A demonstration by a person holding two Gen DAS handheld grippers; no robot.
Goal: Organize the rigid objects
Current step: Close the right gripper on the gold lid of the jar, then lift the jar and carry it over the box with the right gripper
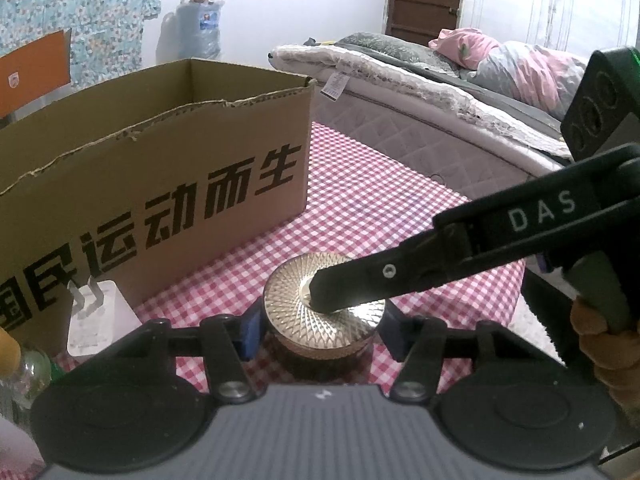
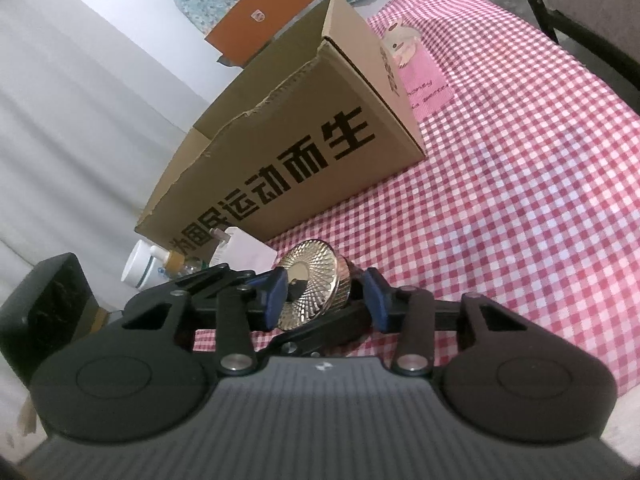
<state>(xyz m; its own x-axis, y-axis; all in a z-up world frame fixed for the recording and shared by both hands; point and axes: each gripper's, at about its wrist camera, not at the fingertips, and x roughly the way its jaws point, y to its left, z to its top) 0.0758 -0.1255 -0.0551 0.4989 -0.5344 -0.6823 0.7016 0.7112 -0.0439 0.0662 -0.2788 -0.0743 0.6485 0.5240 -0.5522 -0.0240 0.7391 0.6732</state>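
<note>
A brown jar with a ribbed gold lid [image 1: 325, 307] stands on the red-checked tablecloth [image 1: 360, 200]. My left gripper [image 1: 320, 334] is shut on the jar's body, its blue pads on either side just below the lid. My right gripper [image 2: 326, 298] comes in from the right, its blue pads around the lid [image 2: 316, 284]; one black finger [image 1: 348, 286] lies across the lid's top. An open cardboard box [image 1: 152, 168] with black Chinese lettering stands behind the jar, also in the right wrist view [image 2: 296, 140].
A white plug adapter [image 1: 96, 316] and a clear bottle [image 1: 24, 372] sit left of the jar by the box. A white bottle [image 2: 140, 264] lies beyond. A pink card [image 2: 420, 76] lies past the box. A bed [image 1: 420, 92] stands beyond the table.
</note>
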